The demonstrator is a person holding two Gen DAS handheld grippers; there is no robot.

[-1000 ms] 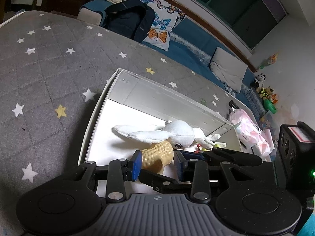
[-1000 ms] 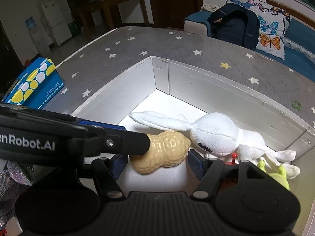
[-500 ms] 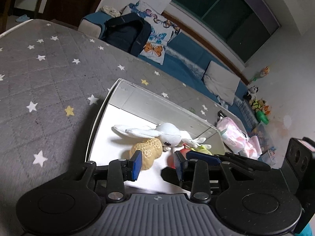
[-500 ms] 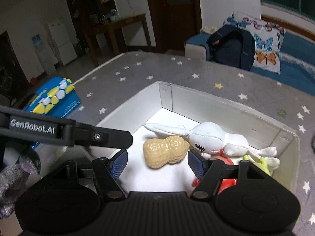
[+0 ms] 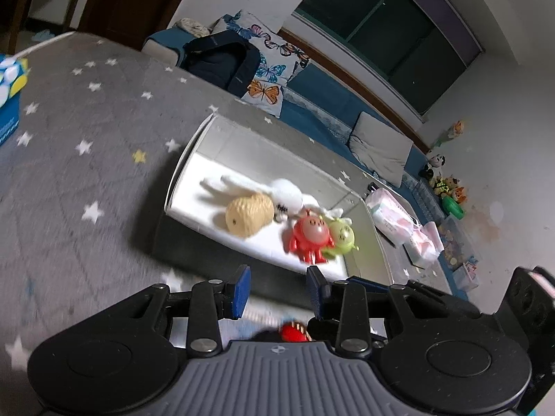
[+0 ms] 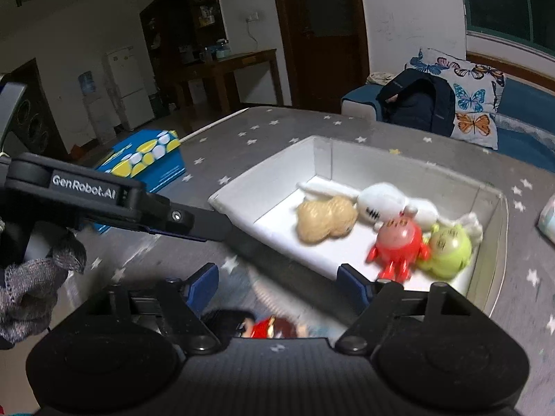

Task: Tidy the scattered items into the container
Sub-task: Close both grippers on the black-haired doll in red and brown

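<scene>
In the left wrist view the left gripper [image 5: 277, 289] at the bottom of the frame stands partly open with nothing between its blue pads, while the white container [image 5: 194, 145] sits mid-frame on the grey star-patterned mat [image 5: 69, 173], holding a tan peanut toy [image 5: 248, 213], a white plush rabbit [image 5: 288, 190], a red figure [image 5: 310, 237] and a green figure [image 5: 341, 237]. In the right wrist view the right gripper [image 6: 277, 282] at the lower centre is opening its jaws with nothing gripped, a small dark-haired red toy [image 6: 267, 327] lies blurred on the mat just below it, and the container [image 6: 409, 164] with the same four toys sits right of centre.
</scene>
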